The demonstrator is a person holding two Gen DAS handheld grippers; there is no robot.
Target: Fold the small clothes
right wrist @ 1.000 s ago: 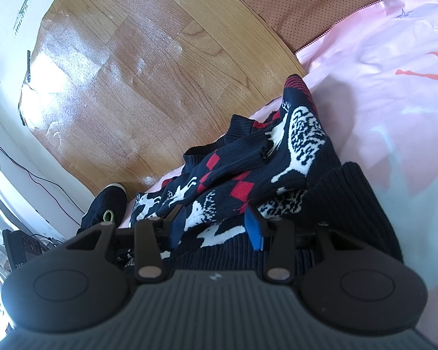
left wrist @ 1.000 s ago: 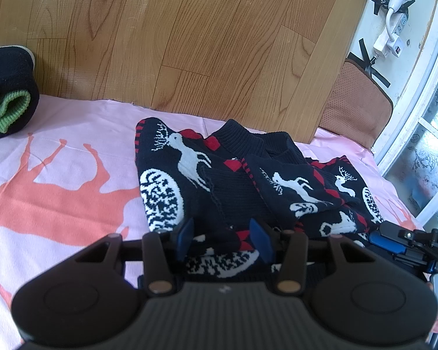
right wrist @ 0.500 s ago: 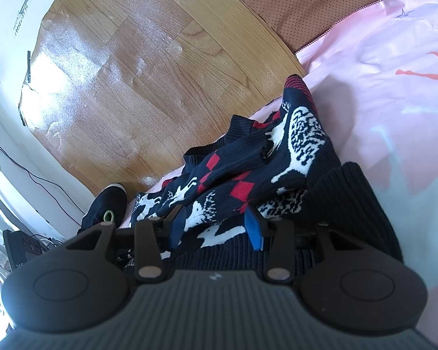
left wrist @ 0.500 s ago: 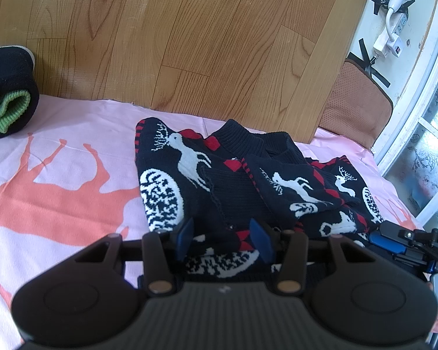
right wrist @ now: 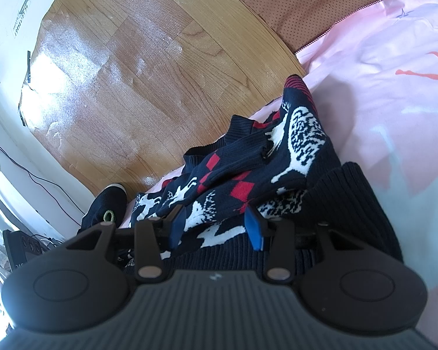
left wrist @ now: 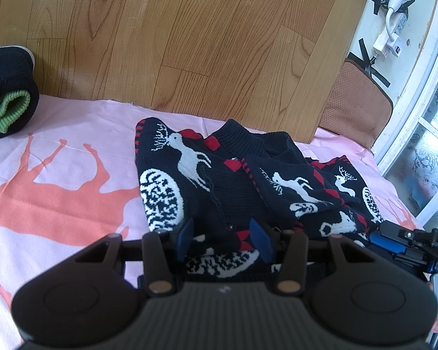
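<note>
A navy knit sweater (left wrist: 233,180) with white reindeer and red diamonds lies crumpled on a pink blanket (left wrist: 58,180) printed with orange deer. My left gripper (left wrist: 223,240) hangs over the sweater's near edge, its blue pads apart, with patterned knit showing between them and no pinch visible. The right gripper (right wrist: 216,229) sits over the same sweater (right wrist: 248,175) at its ribbed hem, its jaws likewise apart over the fabric. Part of the right gripper (left wrist: 394,240) shows at the right edge of the left wrist view. The hem under both grippers is hidden.
A dark rolled item with green lining (left wrist: 8,99) lies at the blanket's far left, seen too as a dark bundle (right wrist: 108,207). Wooden floor (left wrist: 204,43) lies beyond the blanket (right wrist: 394,87). A brown cushion (left wrist: 359,102) and a taped power strip (left wrist: 394,29) stand by the wall.
</note>
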